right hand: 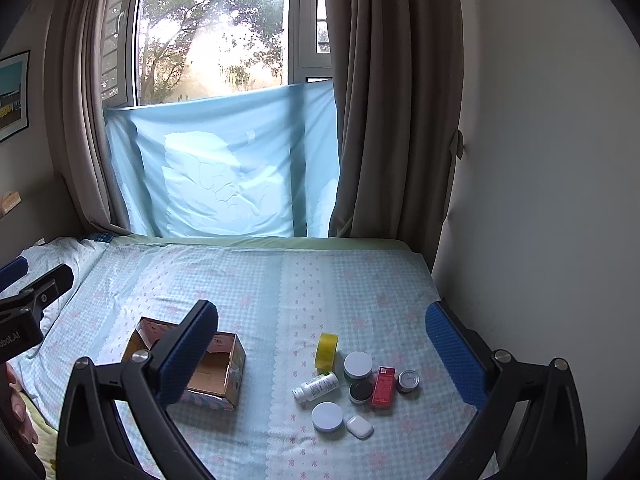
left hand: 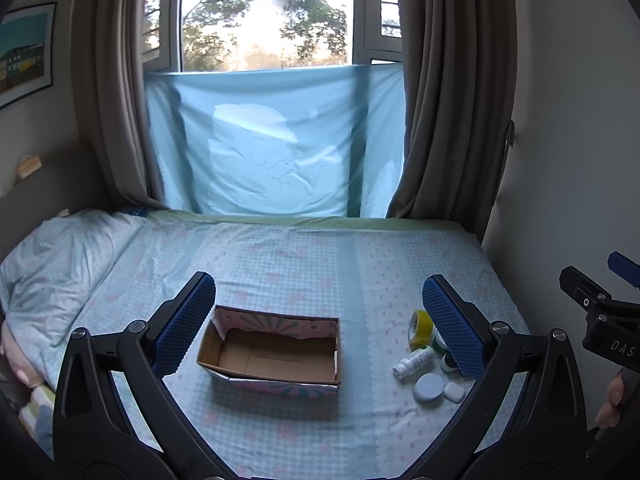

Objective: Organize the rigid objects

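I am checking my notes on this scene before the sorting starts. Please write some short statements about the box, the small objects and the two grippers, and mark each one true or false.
1. The cardboard box is empty. True.
2. The yellow tape roll lies flat on the bed. False: it stands on its edge.
3. The white bottle lies on its side. True.
4. The right gripper holds the red box. False: its fingers are spread wide and hold nothing.
5. The left gripper is open. True.
6. The small objects lie to the left of the cardboard box. False: they lie to its right.
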`<state>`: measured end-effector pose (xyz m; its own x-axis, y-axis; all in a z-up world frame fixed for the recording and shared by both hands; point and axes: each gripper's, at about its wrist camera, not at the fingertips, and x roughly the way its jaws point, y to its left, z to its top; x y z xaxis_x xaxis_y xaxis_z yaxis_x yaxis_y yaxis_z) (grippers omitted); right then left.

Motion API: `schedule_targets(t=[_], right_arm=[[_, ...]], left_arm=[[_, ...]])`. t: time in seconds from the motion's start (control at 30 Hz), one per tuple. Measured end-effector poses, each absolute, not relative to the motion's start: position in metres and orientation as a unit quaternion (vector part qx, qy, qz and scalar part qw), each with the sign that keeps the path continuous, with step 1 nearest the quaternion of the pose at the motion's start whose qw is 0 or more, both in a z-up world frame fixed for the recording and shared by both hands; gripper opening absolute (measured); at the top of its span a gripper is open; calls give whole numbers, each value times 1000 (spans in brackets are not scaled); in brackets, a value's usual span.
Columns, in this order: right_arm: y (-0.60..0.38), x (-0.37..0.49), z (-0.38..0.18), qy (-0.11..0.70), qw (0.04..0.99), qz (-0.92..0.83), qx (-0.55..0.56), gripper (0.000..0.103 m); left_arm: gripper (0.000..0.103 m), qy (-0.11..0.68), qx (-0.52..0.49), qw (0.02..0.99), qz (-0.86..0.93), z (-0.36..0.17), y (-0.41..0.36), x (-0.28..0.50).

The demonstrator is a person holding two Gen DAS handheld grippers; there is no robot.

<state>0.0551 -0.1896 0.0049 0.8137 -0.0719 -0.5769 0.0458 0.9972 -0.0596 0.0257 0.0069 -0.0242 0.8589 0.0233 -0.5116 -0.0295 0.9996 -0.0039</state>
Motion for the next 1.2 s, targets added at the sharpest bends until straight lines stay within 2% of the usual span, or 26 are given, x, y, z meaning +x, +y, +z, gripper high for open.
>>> schedule_targets(t=[1.2], right_arm=[[-192,50,0,307,951,-30,-21,103]], left_arm=[[103,258,-8,966,-2,-13,9,17]])
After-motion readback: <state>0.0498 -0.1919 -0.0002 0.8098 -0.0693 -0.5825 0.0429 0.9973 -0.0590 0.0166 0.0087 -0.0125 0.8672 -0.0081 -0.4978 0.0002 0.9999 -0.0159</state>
